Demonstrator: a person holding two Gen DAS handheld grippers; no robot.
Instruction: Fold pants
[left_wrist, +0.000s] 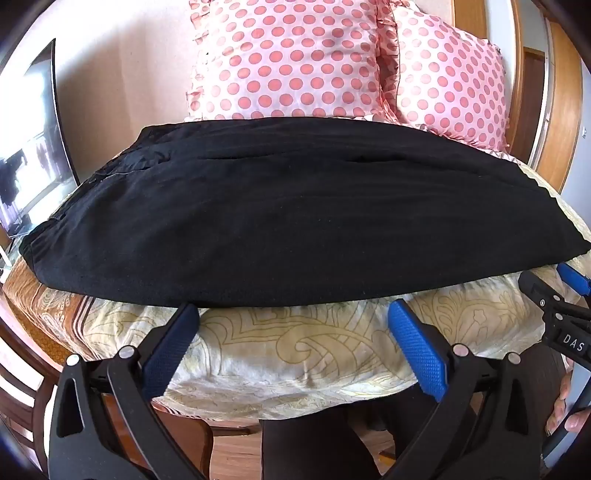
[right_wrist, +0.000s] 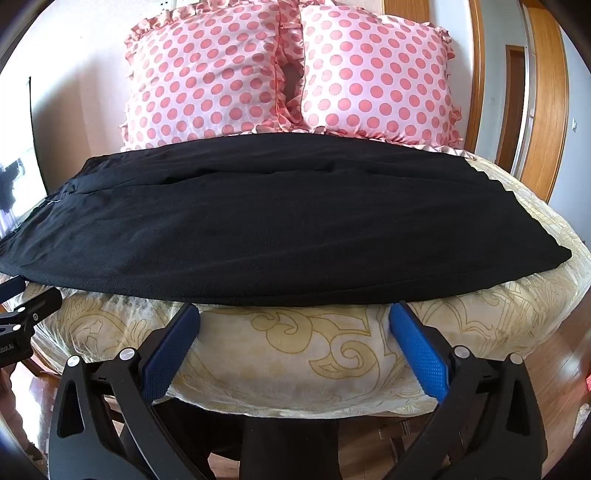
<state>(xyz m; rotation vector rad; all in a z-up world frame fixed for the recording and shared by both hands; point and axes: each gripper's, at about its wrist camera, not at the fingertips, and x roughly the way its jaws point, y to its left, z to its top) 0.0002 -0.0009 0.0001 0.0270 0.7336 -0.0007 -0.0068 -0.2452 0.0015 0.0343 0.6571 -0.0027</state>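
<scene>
At the bottom of both wrist views the blue-padded fingers stand wide apart with nothing between them: left gripper (left_wrist: 293, 314) and right gripper (right_wrist: 295, 314) are both spread and empty, pads tilted outward over the cream patterned cloth (left_wrist: 295, 354) that covers the surface. Just past the fingertips, across the middle of each frame, lies the pants (left_wrist: 258, 221), black, laid flat and lengthwise from left to right, apparently already doubled leg on leg; a seam line runs along the upper part. The near edge of the fabric sits just beyond the pads of the left gripper, nearly touching; same in the right view. The right gripper also shows at the right edge of the left view, close to the hem end of the pants. Judgement: the step in hand is the approach for a grasp on the near edge. To do it well, lower each pad under the edge, catch all layers together, pinch at matched points well apart, then lift evenly so the dark cloth does not slide or bunch. Beyond the pants, at the top of frame, two pink polka-dot pillows (right_wrist: 288, 74) stand upright.
</scene>
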